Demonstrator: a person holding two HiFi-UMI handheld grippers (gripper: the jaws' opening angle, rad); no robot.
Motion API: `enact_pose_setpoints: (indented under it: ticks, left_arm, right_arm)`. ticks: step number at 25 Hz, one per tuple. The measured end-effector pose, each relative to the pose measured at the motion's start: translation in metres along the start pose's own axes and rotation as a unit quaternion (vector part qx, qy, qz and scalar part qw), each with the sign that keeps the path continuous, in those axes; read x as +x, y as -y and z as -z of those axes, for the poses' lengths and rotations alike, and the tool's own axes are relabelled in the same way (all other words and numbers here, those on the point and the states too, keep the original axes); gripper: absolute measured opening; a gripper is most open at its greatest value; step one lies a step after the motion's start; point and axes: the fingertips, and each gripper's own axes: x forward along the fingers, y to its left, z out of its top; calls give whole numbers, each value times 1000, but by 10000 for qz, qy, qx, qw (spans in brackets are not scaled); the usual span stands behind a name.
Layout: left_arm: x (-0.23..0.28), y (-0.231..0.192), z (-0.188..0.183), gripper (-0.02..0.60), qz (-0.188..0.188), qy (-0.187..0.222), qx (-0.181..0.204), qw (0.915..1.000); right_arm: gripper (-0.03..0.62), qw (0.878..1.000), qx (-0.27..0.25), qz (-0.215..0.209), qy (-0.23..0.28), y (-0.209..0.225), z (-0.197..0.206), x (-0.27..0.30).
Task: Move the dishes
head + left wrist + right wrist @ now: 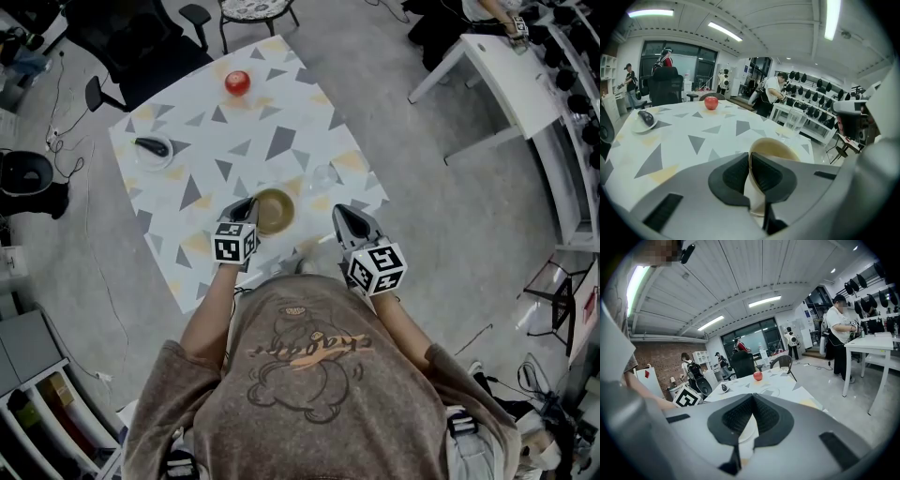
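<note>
**A:** Where is the dish sitting?

**B:** The brown bowl (277, 211) is resting on the triangle-patterned table (281, 141), just below the middle of the head view and near the table's lower edge. A clear glass (323, 176) is standing just up and right of it. A red apple (237, 82) and a small dish (153, 148) are lying well apart from it, toward the top and the left.

**A:** What is the left gripper doing?

**B:** The left gripper (749, 157) is pinching the bowl's near rim. One pad is pressing inside the wall and the other outside, so the jaws are standing almost together with only the thin wall between them.

**A:** And the right one?

**B:** The right gripper (751, 397) is hanging over the table's lower right edge. Its jaws are meeting tip to tip and holding nothing.

**A:** How is that bowl likely to handle?

**B:** It is looking rigid and glazed, so it is probably smooth, a little slippery and breakable. With only one side of the rim held, its weight is probably hanging beyond the pads and trying to tip it away.

**A:** So where is the best hold?

**B:** The rim is looking like the only place these narrow jaws fit. The pads should be sitting deep over the wall, with the bowl kept level and clear of the glass.
</note>
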Motion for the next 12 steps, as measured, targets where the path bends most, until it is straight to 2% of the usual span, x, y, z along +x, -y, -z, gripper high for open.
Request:
enact_pose_setpoints:
  ticks: [6, 12]
  left_arm:
    - [-13, 2, -15, 31, -15, 268, -148, 9995]
    - [-33, -8, -29, 31, -195, 564, -398, 9974]
  right_arm:
    - [-2, 9999, -34, -123, -23, -7, 1, 3]
    - [-2, 9993, -116, -347, -104, -19, 4, 13]
